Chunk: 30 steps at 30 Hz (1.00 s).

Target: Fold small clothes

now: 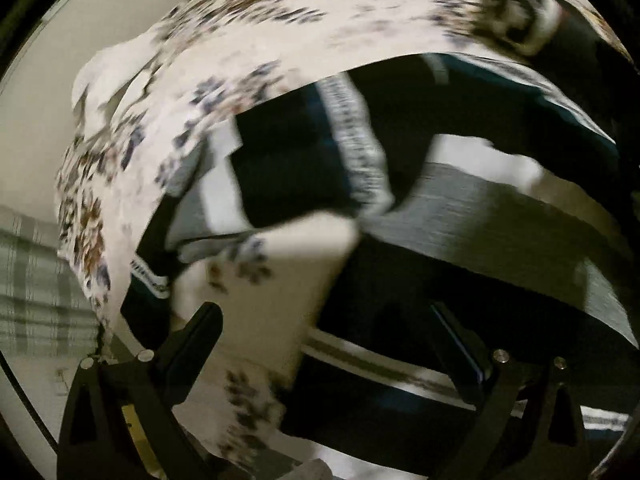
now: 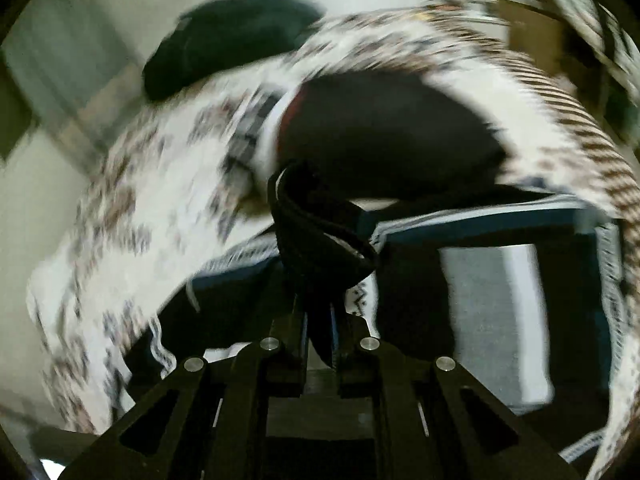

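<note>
Right gripper lifts a dark piece of clothing

The right gripper (image 2: 318,320) has its jaws pinched tight on a small black garment (image 2: 320,232), held up in front of it over the flowery sheet (image 2: 132,208). The left gripper (image 1: 328,344) has its jaws wide apart, holding nothing, above a pile of dark and grey clothes (image 1: 288,168). Both pictures are blurry. I think it is best to slow down, lay the garment flat, then fold it.

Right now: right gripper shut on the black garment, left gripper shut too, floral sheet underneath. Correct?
One error: the left gripper is open, its fingers spread wide with nothing pinched, as the left wrist view shows. The rest holds: the right gripper is shut on the black garment, floral sheet underneath.
</note>
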### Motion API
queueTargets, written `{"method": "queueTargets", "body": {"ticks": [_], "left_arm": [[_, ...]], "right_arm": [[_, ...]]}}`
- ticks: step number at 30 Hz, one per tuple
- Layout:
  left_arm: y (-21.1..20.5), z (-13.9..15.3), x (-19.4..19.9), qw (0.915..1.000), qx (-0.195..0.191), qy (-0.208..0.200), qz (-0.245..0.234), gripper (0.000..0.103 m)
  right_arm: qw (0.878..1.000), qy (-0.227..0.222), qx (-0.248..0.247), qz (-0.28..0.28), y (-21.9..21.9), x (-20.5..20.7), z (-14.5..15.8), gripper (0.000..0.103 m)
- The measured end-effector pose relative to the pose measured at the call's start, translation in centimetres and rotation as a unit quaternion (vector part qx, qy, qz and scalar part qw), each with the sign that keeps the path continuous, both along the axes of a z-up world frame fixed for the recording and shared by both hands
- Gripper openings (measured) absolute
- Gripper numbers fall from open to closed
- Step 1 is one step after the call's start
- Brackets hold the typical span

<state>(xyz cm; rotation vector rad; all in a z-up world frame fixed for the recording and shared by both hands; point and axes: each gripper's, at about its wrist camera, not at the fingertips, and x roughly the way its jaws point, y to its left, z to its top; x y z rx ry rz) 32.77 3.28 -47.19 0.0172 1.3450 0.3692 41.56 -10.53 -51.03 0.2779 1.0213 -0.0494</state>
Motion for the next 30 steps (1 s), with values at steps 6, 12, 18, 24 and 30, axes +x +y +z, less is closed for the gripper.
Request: {"method": "queueTargets", "body": {"ticks": [6,12,18,24,30], "left_arm": [[2.8,-1.1,0.2,0.9998,-0.005,0.004,0.019,0.103],[4.9,-0.8,0.1,0.9988,-0.029,0.002,0.041,0.103],[11.1,-0.6,-3.0,0.9859,-0.097,-0.013,0.136,0.103],[20.0,-4.8,-9.0,0.9102,-0.215,-0.015,0.354,0.103],[24.9,-8.4,-12.6,0.8202,-0.28,-0.036,0.498,0.103]], "right_arm": [[0.997,0.06,-0.031,0.031,3.3,2.2,-6.4,0.01],[0.985,0.09,0.123,0.075,1.9,1.5,-7.0,0.054],[0.987,0.09,0.135,-0.011,-3.9,-2.7,-4.8,0.07],[0.989,0.112,0.083,-0.052,-7.7,-4.0,-4.7,0.07],[0.984,0.142,0.086,-0.062,-7.3,-3.6,-6.2,0.07]]}}
